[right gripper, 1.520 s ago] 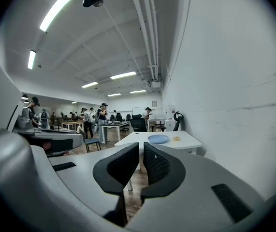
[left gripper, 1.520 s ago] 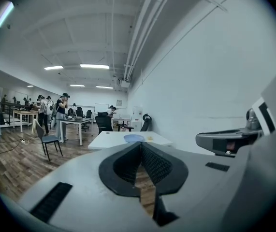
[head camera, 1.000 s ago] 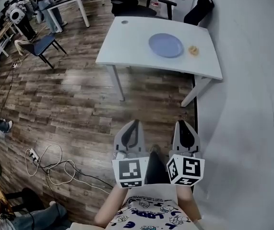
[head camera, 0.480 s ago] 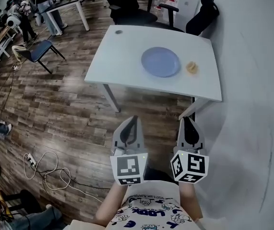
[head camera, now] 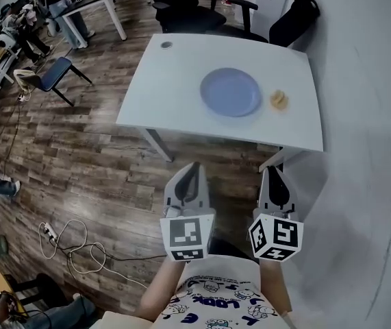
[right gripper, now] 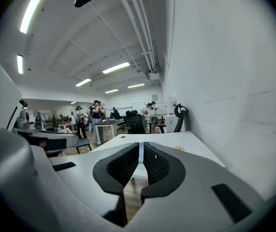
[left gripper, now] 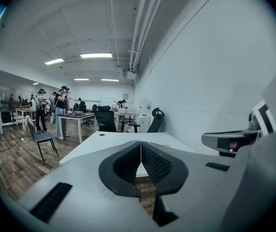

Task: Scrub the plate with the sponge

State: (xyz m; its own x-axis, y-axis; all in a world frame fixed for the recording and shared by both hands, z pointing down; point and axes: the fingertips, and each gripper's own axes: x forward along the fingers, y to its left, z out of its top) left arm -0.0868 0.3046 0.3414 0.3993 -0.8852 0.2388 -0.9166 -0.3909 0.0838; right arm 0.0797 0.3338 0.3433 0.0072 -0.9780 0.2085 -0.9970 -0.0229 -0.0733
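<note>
As you have stepped nearer over the last second, the white rectangular counter [head camera: 168, 81] sits larger and closer in the head view, though still well apart from both tools. Your grey left tool [head camera: 192, 167] and grey right tool [head camera: 272, 173] are each clenched on nothing. The round pale-blue plate [head camera: 231, 92] lies at your 12 o'clock, with the small yellow sponge [head camera: 279, 100] near it at its 3 o'clock. Scrubbing hasn't begun, and the sponge likely comes first.

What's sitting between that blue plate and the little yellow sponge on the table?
Nothing. In the head view, only a bare strip of the white table separates the plate from the sponge.
</note>
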